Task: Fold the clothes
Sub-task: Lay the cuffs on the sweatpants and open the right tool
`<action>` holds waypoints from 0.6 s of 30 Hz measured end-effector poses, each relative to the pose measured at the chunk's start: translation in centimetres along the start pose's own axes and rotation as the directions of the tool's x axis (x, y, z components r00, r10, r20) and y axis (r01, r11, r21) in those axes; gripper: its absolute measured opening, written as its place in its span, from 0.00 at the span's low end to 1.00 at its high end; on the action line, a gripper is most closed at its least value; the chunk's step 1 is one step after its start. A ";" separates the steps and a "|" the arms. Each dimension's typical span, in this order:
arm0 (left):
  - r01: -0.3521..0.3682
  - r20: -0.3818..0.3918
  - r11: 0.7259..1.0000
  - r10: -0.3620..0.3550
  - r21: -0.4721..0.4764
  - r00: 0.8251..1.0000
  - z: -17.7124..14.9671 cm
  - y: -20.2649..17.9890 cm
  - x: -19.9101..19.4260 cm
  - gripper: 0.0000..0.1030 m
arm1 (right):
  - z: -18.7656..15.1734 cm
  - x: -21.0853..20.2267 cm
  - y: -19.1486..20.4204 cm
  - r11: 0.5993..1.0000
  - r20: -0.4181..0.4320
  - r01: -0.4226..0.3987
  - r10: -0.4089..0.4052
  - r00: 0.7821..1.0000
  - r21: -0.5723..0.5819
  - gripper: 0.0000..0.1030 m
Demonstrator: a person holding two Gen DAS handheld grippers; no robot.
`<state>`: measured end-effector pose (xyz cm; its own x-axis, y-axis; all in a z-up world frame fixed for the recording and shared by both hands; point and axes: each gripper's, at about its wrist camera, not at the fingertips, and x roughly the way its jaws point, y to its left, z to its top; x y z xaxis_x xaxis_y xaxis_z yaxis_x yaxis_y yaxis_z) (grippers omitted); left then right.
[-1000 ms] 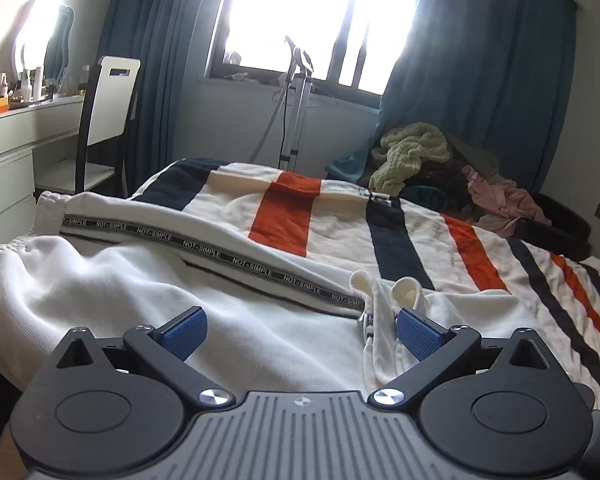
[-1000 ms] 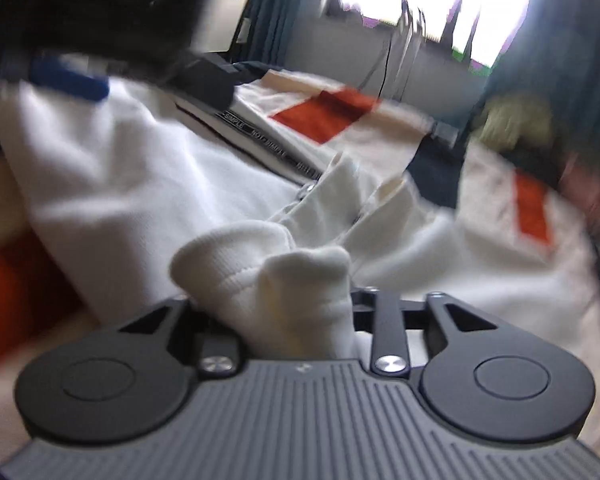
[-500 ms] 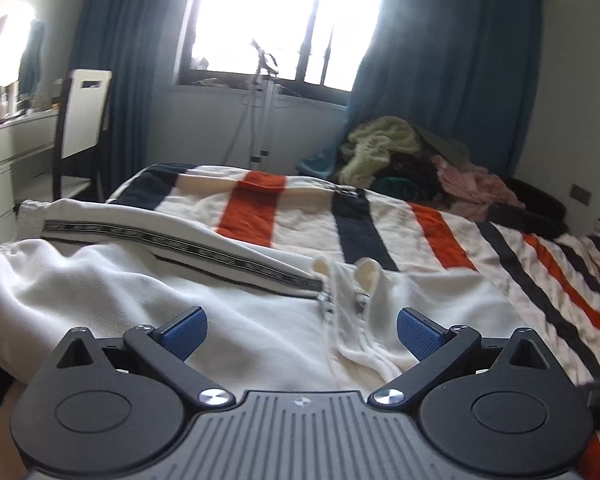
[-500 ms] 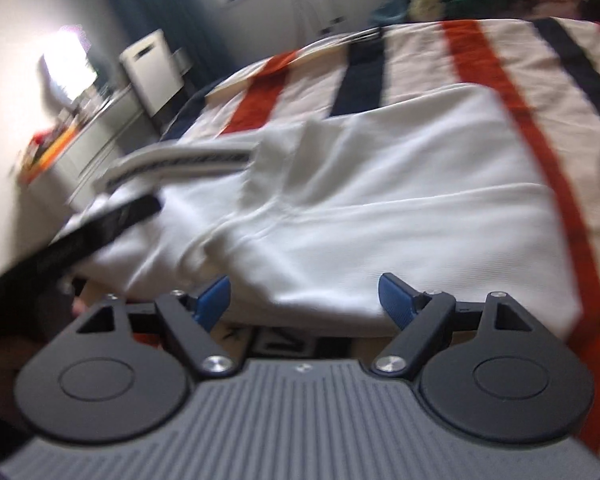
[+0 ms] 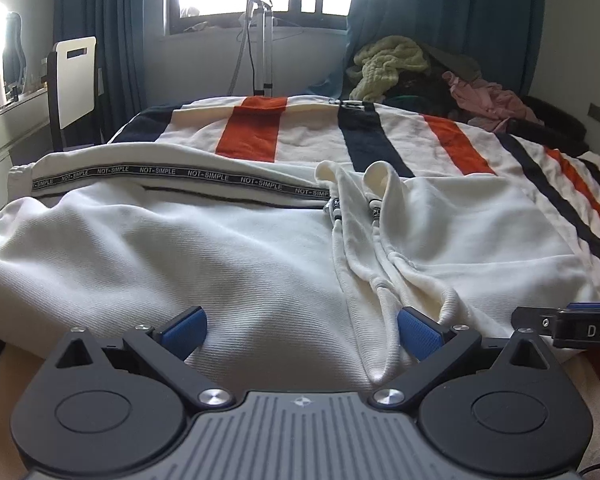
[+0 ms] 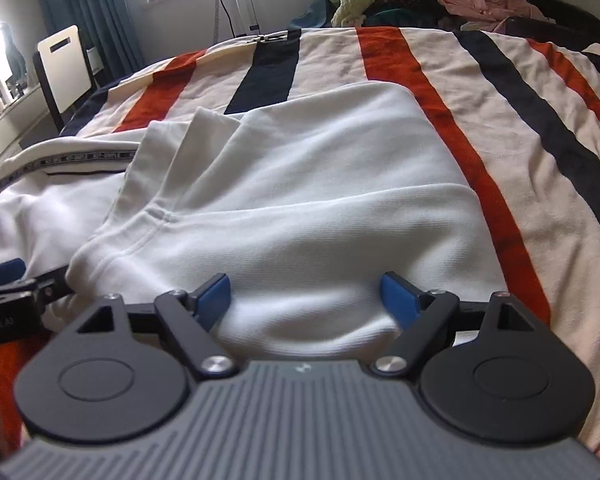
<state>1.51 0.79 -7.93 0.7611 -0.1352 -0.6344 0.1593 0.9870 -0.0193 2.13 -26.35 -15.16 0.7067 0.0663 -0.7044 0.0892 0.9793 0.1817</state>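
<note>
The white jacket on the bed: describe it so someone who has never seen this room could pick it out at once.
Start at the bed with the cream, orange and navy striped bedspread. Spread across its near end lies the white jacket, open-fronted with two zip pulls. Unlike the heaped yellow-green and pink clothes pile at the far end, it is white and carries a black sleeve tape printed NOT-SIMPLE.

The white jacket [image 5: 228,264] is matt ribbed knit cloth; the striped blanket [image 6: 512,128] looks soft, slightly fuzzy.

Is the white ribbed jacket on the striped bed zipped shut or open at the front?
Open. The white ribbed jacket lies spread on the striped bedcover with its two zipper edges apart and both collar tips separate.
</note>
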 end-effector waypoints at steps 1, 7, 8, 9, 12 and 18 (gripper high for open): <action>0.007 0.012 1.000 -0.007 -0.006 1.000 0.1 0.1 -0.3 0.98 | 0.0 -0.1 -0.1 1.000 0.002 -0.002 0.002 1.000 0.005 0.82; 0.102 0.144 0.994 -0.095 -0.042 0.985 1.0 0.0 -2.8 0.94 | 0.0 -0.3 -0.3 1.000 0.007 -0.001 0.001 1.000 0.021 0.80; 0.136 0.164 0.990 -0.128 -0.041 0.978 1.1 -0.2 -3.2 0.92 | 0.0 -0.3 -0.3 1.000 0.008 -0.001 0.001 1.000 0.024 0.80; 0.170 0.185 0.985 -0.160 -0.039 0.970 1.2 -0.4 -3.5 0.91 | 0.0 -0.4 -0.4 0.999 0.009 -0.002 0.002 1.000 0.033 0.80; 0.269 0.214 0.963 -0.261 -0.012 0.942 1.2 -1.5 -4.0 0.85 | 0.1 -0.8 -0.8 0.997 0.019 -0.008 0.007 1.000 0.074 0.80; 0.409 0.201 0.912 -0.409 0.046 0.890 1.1 -3.9 -3.6 0.67 | 0.6 -1.9 -2.6 0.981 0.072 -0.026 0.012 0.997 0.193 0.81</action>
<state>-1.15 -2.68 -4.67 0.7387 -0.5415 -0.4014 0.4850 0.8406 -0.2412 1.02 -29.09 -13.90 0.7565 0.0642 -0.6509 0.2045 0.9221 0.3286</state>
